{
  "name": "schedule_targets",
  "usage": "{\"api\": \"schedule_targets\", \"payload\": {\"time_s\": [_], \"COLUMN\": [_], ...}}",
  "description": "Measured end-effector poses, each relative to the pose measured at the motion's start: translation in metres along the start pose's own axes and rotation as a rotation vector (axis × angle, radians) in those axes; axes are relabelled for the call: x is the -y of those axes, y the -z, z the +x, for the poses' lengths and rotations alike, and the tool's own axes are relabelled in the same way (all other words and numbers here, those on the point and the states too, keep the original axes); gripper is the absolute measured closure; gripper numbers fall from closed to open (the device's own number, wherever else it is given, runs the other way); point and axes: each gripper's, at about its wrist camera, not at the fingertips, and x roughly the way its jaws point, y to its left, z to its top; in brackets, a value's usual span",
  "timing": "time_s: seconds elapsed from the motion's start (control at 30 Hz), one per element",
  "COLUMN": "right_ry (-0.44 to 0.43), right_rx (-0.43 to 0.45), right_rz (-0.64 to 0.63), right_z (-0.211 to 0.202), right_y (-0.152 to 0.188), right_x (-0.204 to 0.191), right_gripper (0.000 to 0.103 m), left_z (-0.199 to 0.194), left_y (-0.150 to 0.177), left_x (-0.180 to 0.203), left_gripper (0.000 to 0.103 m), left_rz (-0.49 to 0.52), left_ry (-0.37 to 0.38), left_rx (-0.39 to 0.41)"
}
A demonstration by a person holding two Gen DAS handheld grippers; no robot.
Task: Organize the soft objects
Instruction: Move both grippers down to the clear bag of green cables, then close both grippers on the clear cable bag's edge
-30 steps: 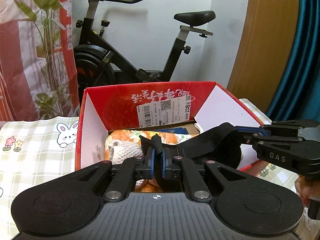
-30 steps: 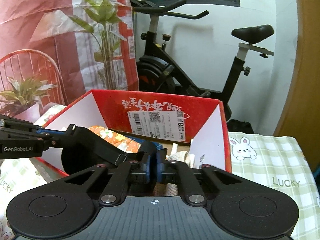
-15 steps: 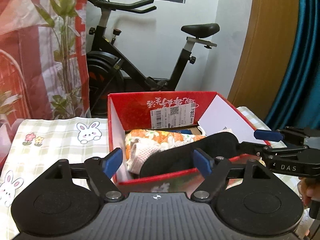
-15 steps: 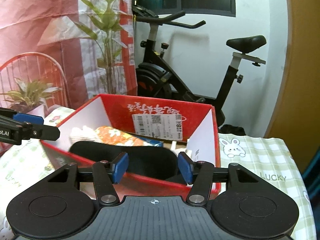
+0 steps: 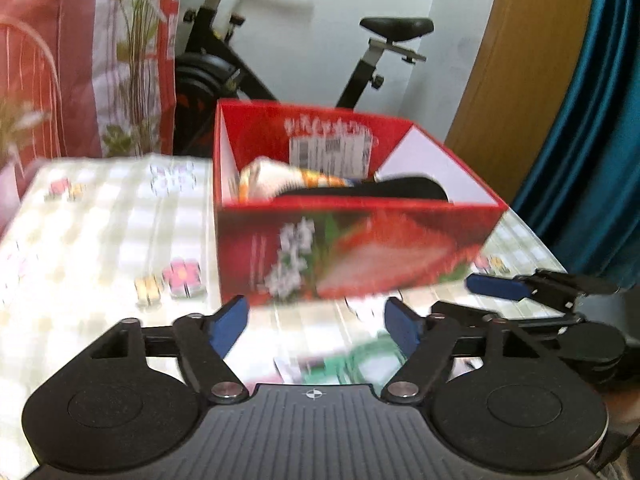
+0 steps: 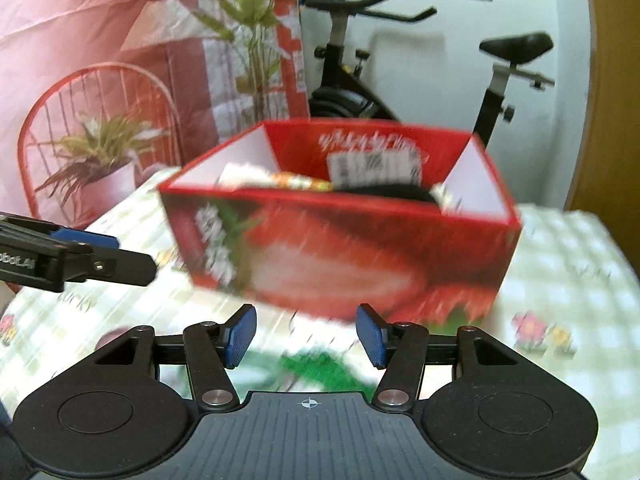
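Standing behind red box [image 5: 352, 256], exercise bike [image 5: 248, 76], potted plant [image 6: 100, 160]

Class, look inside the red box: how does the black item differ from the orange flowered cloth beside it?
Colour: the black item is plain and dark; the flowered cloth is orange and white with a pattern.
Place: in the left wrist view the cloth lies toward the left wall of the red box, while the black item fills the middle and right.
Pose: the cloth looks bunched; the black item lies flat.
Both rest inside the box, untouched.
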Motion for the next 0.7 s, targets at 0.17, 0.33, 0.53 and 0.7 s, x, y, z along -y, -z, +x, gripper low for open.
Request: {"api": "schedule_targets", "payload": {"time_s": [0.17,0.33,0.53,0.7], "right_ry": [-0.023,-0.028,-0.055,-0.069], "right_rx": [-0.036,-0.067,-0.047,-0.033], "right_rz": [0.020,0.028,0.085,0.104], "right_z": [0.001,0.000,-0.005,-0.004], "right_y": [0.030,0.055,0.069,0.074], "right_x": [-0.012,-0.017,-0.009,-0.005], "right_gripper": [0.054,0.057,0.058,0.058], "left_z": [0.007,0.011,0.016,0.025], "left_y": [0.025,0.043,0.056,0.060], "left_x": [-0.008,-0.020,-0.023,-0.018], "left_gripper": [0.054,0.056,0.056,0.057], "left_rz": [-0.097,-0.187,-0.229,-0.218], "left_ry": [0.030,0.039,0.055,0.068], "left_rx": [-0.044,-0.070,-0.093,-0.104]}}
